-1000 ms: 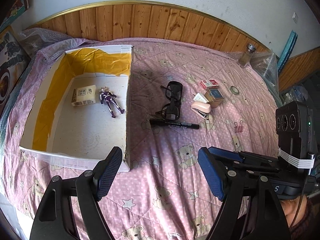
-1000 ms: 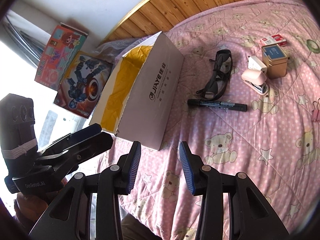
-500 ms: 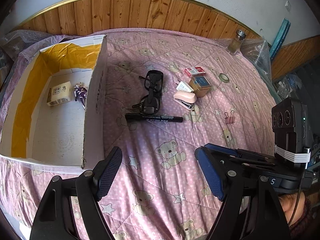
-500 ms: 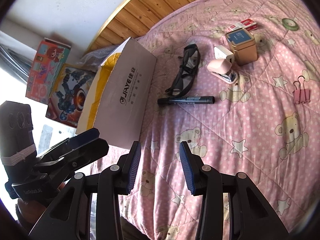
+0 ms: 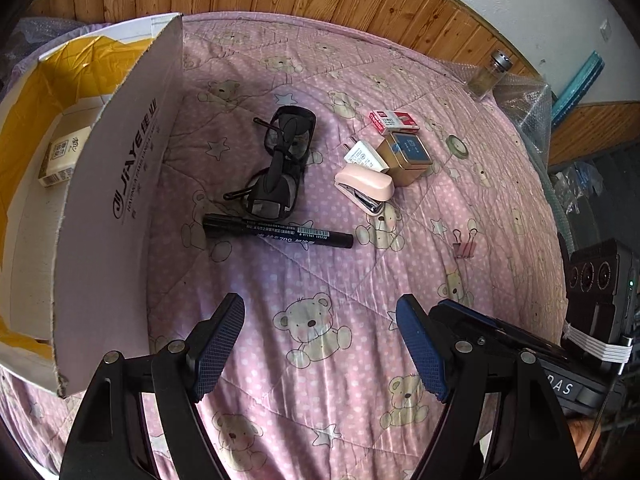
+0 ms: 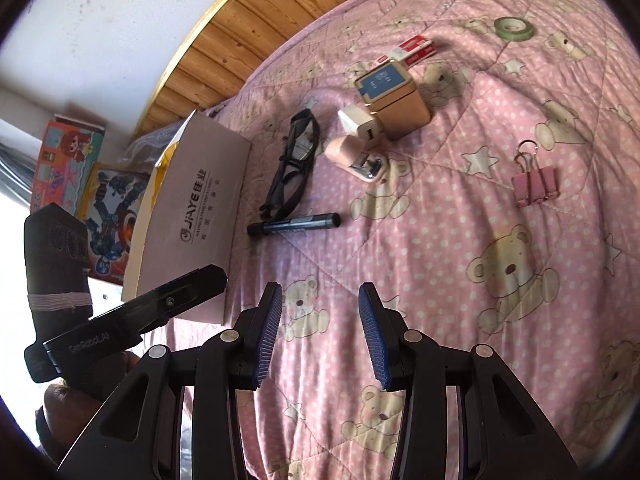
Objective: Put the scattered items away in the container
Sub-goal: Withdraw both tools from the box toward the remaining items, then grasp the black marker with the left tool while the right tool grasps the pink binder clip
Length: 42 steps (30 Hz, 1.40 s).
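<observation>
Both our grippers had swung rightward from the white cardboard box (image 5: 116, 184), which slid toward the left edge. We held the left gripper (image 5: 320, 346) and right gripper (image 6: 320, 334) with fingers spread, empty. Right of that box, printed "JIAYE", we counted one pair of glasses (image 5: 282, 164), one black marker (image 5: 276, 231), one pink stapler (image 5: 366, 189), one gold tin (image 5: 406, 155) and one pink binder clip (image 5: 464, 243).

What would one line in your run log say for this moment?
left gripper: open, empty, above quilt | right gripper: open, empty | box: holds small carton | marker, glasses, stapler: on quilt
</observation>
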{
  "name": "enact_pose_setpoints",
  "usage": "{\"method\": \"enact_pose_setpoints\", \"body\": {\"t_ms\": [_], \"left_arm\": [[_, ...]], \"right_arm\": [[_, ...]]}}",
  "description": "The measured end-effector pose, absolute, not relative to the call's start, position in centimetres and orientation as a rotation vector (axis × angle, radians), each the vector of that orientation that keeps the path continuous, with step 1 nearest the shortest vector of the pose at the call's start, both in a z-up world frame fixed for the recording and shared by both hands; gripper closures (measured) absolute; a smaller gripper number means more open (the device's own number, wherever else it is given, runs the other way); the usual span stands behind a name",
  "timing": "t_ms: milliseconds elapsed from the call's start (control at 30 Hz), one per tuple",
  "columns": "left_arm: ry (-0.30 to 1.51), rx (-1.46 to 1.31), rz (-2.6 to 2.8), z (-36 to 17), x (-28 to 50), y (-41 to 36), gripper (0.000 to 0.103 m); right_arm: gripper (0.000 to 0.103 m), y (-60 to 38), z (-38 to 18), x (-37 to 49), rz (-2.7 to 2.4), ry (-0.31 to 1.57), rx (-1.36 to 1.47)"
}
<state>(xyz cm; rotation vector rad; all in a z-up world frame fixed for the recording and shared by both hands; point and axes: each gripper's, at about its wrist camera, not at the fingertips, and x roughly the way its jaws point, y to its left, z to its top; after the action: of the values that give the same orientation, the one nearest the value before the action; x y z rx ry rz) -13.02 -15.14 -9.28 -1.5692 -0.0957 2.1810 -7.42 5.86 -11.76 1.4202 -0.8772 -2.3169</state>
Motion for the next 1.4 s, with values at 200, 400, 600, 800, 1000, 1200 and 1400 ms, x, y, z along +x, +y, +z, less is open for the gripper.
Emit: {"method": "enact_pose_setpoints", "body": {"t_ms": [200,400,600,800,1000,1200,1400], "left_arm": [[-0.205,-1.654,2.170,-11.7,-15.2,-14.8,0.024],[-0.364,-1.761,2.186,-14.3,-17.5,-15.2,0.024],[-0.353,-1.777,2.232,-15.8,-18.4,-14.1,0.024],[-0.250,-1.740,2.314,-16.3,-18.8,-13.0,0.024],[-0.120,-1.674,2.354,-16.4,-18.0,-12.1,0.023],[0.067,-1.486,2.313,-15.1,-16.0,-11.7,0.074],[-0.198,-1.610,2.334,-16.0,-17.0,-15.1,0.050]], "right_arm": [[0.059,10.5,-12.1,-7.3,-2.444,-0.937,1.431],[0.059,14.5,-12.2,-7.3,-2.594,-0.939,1.460],[0.059,15.1,-12.9,-8.8,-2.657,-0.776,1.512],[0.059,14.4,-14.3,-10.2,-2.672,-0.648,1.572],[0.059,14.1,-15.2,-10.9,-2.680,-0.578,1.583],[0.059,13.8,-15.2,-11.0,-2.671,-0.524,1.580],[0.059,13.6,-15.0,-11.3,-2.686,-0.481,1.574]]}}
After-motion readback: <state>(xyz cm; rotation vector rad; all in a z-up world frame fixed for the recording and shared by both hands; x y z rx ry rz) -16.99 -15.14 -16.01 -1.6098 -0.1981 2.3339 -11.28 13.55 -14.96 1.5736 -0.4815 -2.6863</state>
